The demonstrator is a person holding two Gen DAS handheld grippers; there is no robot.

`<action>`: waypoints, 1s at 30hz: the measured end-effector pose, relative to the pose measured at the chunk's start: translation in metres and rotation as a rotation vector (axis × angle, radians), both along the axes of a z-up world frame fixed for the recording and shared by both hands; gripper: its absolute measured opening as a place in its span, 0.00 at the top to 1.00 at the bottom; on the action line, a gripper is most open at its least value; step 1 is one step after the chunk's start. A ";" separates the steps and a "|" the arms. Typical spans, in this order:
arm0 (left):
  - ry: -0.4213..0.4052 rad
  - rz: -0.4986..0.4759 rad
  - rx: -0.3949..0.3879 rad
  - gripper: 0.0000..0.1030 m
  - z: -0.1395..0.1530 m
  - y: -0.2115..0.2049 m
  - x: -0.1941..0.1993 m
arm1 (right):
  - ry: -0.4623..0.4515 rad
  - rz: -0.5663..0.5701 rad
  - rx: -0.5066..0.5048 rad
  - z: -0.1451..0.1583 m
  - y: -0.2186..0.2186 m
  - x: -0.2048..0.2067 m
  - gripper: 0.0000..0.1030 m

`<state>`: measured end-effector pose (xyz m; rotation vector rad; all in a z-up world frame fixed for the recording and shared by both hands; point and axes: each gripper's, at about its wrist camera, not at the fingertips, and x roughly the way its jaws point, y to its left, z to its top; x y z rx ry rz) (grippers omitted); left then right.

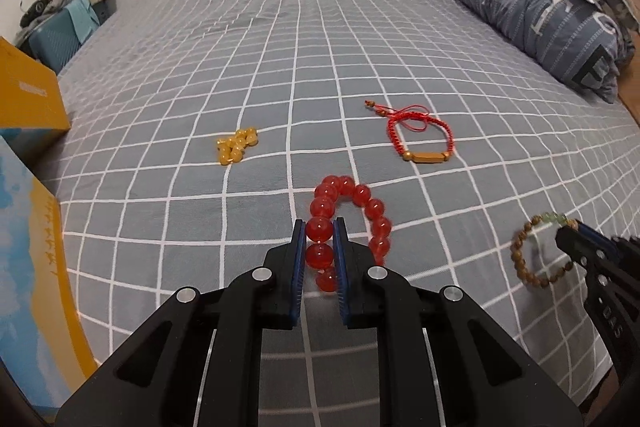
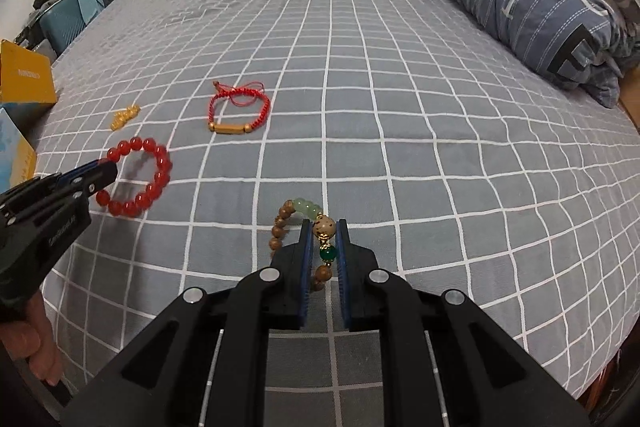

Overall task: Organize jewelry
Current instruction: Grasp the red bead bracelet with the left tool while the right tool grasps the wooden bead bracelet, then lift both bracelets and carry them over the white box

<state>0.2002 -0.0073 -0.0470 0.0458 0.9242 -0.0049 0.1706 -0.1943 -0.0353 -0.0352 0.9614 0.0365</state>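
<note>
My left gripper (image 1: 320, 231) pinches the red bead bracelet (image 1: 348, 223) between its blue pads, clamped on one bead of the near-left arc, the rest of the ring lying on the grey checked bedspread (image 1: 280, 47). My right gripper (image 2: 323, 233) is closed on the wooden bead bracelet (image 2: 304, 227), squeezing the speckled bead beside its green ones. Beyond the red bead bracelet lies the red cord bracelet (image 1: 420, 135) with its gold tube, well apart; to the far left of it sits a small heap of yellow beads (image 1: 236, 145). Past those, the bedspread runs open to the wall. Right of the red bead bracelet, at the bed's far edge, a rolled blue quilt (image 1: 540, 7) shows large letters, "E" among them. Left, yellow boxes (image 1: 28, 99) crowd the edge; their print is too blurred to read.
</note>
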 end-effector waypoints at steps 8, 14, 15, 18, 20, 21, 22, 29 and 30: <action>-0.055 -0.020 -0.010 0.87 0.027 -0.003 -0.024 | -0.055 -0.026 0.002 0.023 0.000 -0.008 0.90; -0.111 -0.030 -0.008 0.87 0.046 -0.007 -0.048 | -0.111 -0.049 -0.008 0.041 0.002 -0.020 0.90; -0.118 -0.027 -0.011 0.87 0.048 -0.006 -0.052 | -0.115 -0.051 -0.007 0.042 0.002 -0.021 0.90; -0.141 -0.022 -0.019 0.87 0.056 -0.003 -0.063 | -0.130 -0.048 0.000 0.049 0.004 -0.029 0.90; -0.158 -0.017 -0.021 0.87 0.062 -0.001 -0.071 | -0.137 -0.049 0.003 0.051 0.005 -0.032 0.90; -0.165 -0.015 -0.021 0.87 0.065 0.000 -0.075 | -0.139 -0.048 0.005 0.052 0.005 -0.034 0.90; -0.172 -0.012 -0.022 0.87 0.068 0.001 -0.078 | -0.139 -0.049 0.006 0.052 0.006 -0.036 0.90; -0.199 -0.002 -0.023 0.87 0.081 0.008 -0.096 | -0.147 -0.039 0.008 0.058 0.012 -0.047 0.90; -0.203 0.001 -0.023 0.87 0.082 0.008 -0.099 | -0.146 -0.038 0.005 0.059 0.014 -0.048 0.90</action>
